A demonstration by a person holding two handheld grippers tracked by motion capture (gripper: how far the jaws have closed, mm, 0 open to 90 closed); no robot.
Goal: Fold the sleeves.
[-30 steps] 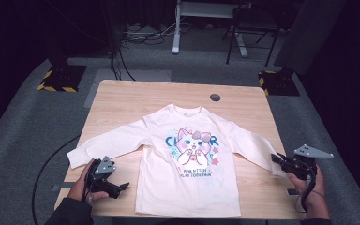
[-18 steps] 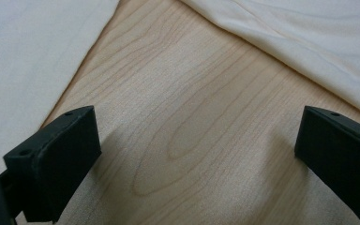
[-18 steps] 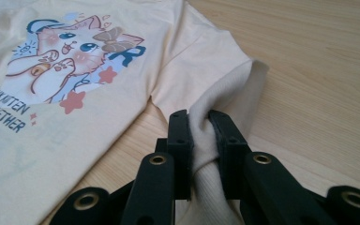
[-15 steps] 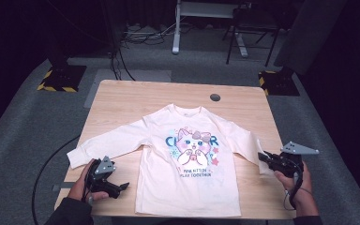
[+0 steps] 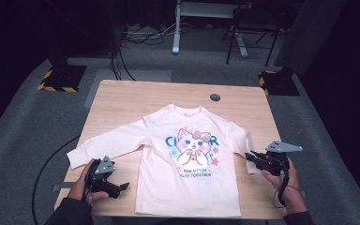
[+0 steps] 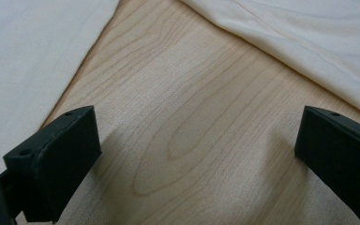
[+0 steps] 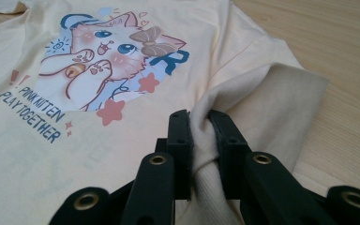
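Shirt (image 5: pixel 187 164) folding is judged to be the work in hand, and the kitten print (image 5: pixel 193 149) on the chest serves as the landmark for every place given. Nearest the person, on the near right of the print, the right gripper (image 5: pixel 249 156) is seen with its jaws clamped on the gathered cuff of the right sleeve (image 7: pixel 262 93); in the right gripper view the cream cloth is pinched between the two black pads and bunched below them. From that grip the sleeve's long axis is laid back toward the shoulder, up and toward the print, so a carry across the chest would be made toward the print, which lies straight ahead of the jaws. On the near left of the print, the left gripper (image 5: pixel 122 186) is held just beside the hem with its jaws wide apart over bare table (image 6: pixel 192 117), nothing between them. Farther left of the print, the left sleeve (image 5: pixel 108 144) is stretched flat, its cuff well apart from those jaws.
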